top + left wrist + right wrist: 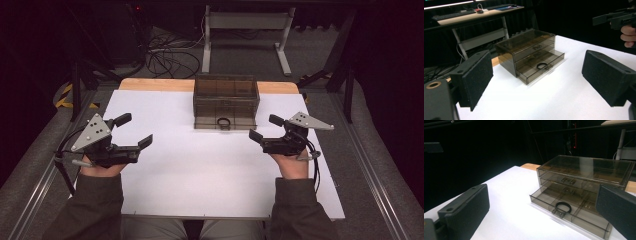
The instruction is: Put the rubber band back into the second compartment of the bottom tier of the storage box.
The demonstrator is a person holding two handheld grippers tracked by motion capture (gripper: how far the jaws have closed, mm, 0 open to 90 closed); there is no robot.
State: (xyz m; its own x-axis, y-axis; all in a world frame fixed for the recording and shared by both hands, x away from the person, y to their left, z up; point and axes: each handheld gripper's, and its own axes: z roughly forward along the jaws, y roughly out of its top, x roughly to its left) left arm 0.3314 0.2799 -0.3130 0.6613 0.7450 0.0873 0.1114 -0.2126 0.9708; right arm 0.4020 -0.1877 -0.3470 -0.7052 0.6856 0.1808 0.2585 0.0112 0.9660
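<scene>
Smoked clear drawer box at the far middle of the white tabletop, ahead of and between both sets of fingers, touched by neither. Bottom drawer pulled partway out toward the near side, front lip overhanging bare white surface; upper two drawers flush with the frame. Black ring lying inside the open drawer, just behind its front handle, in a middle compartment. Left gripper low over the tabletop's left side, fingers spread wide and grasping nothing, aimed inward toward the box with a broad strip of bare tabletop between. Right gripper mirrored on the right side, fingers likewise released and empty, somewhat nearer the drawer's front corner than the left pair. Box's back edge near the tabletop's far wooden edge; open white surface left, right and in front of it. Both hands gripping the handles from the near side, forearms in dark sleeves coming in from the near edge, wrists roughly level, grey three-cornered plates tilted outward on top.
</scene>
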